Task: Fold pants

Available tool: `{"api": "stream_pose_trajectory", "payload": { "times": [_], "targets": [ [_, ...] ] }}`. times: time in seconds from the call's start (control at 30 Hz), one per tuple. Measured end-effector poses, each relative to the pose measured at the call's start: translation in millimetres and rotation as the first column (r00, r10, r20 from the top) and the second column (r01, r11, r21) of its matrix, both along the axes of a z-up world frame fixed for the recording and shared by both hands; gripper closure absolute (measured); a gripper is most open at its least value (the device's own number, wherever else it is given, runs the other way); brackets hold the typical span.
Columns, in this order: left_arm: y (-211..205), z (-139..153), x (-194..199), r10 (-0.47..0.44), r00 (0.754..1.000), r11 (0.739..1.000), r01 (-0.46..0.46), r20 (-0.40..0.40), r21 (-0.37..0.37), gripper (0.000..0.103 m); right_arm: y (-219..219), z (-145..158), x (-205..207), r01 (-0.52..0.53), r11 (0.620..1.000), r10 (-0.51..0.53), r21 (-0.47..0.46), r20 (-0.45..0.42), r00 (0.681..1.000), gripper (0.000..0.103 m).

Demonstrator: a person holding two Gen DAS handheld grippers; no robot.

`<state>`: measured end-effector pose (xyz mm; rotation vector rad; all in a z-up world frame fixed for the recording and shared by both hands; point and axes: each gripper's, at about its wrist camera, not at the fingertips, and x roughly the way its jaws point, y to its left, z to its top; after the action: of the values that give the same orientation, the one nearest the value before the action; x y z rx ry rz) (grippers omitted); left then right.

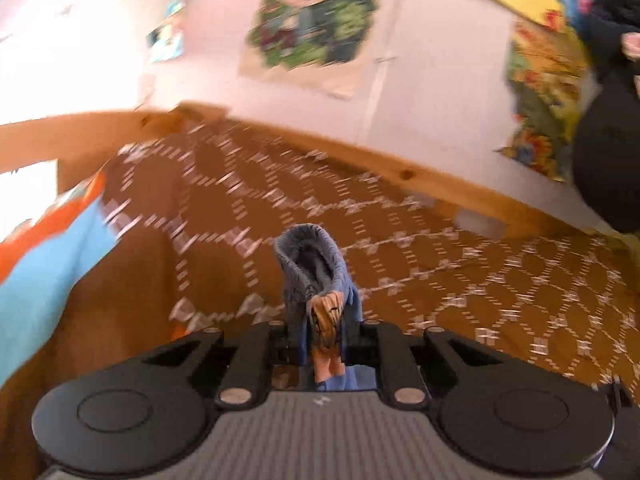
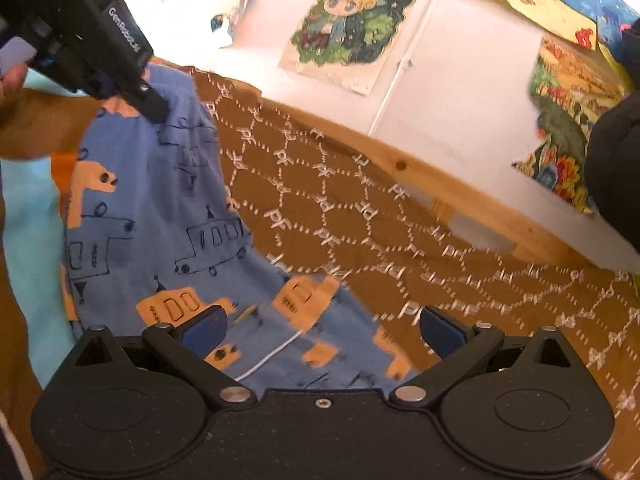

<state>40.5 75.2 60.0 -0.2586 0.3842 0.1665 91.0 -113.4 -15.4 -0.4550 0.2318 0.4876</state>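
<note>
Two grippers show across the two views, both over a brown bedspread (image 2: pixel 400 216) patterned with white dashed hexagons. At the far left of the right wrist view a hand (image 2: pixel 12 80) holds the left gripper (image 2: pixel 158 114), which reaches down from the upper left corner and pinches the top edge of the pants (image 2: pixel 160 208). The pants are blue with orange vehicles and dark line drawings; they hang from that pinch and spread down the left half of the frame to the lower middle, where a white drawstring (image 2: pixel 272 354) crosses the cloth. A light blue cloth (image 2: pixel 28 220) lies along the left edge behind them. At the bottom of this view the right gripper (image 2: pixel 322 326) stands spread, its blue pads well apart, with the lower part of the pants lying between and under them; neither pad presses the fabric. A wooden bed frame (image 2: pixel 440 184) runs behind the bedspread, and cartoon posters (image 2: pixel 352 20) hang on the white wall above. In the left wrist view the left gripper (image 1: pixel 322 336) sits at lower centre, jaws nearly together and clamped on a bunched fold of the pants (image 1: pixel 312 264) that stands up between them, blue outside with an orange patch showing.
</note>
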Motion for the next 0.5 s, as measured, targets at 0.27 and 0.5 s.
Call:
{"api": "stream_pose_trajectory", "payload": {
  "times": [0.27, 0.5],
  "targets": [
    [-75.9, 27.6, 17.2, -0.253, 0.967, 0.961, 0.254, -0.031, 0.108, 0.087, -83.3, 31.8, 1.3, 0.038, 0.99, -0.041, -0.134, -0.02, 0.999, 0.001],
    [-166.9, 15.3, 35.2, -0.487, 0.861, 0.816, 0.509, -0.147, 0.274, 0.086, -164.8, 42.0, 11.0, 0.261, 0.964, -0.251, 0.055, -0.147, 0.957, 0.001]
  ]
}}
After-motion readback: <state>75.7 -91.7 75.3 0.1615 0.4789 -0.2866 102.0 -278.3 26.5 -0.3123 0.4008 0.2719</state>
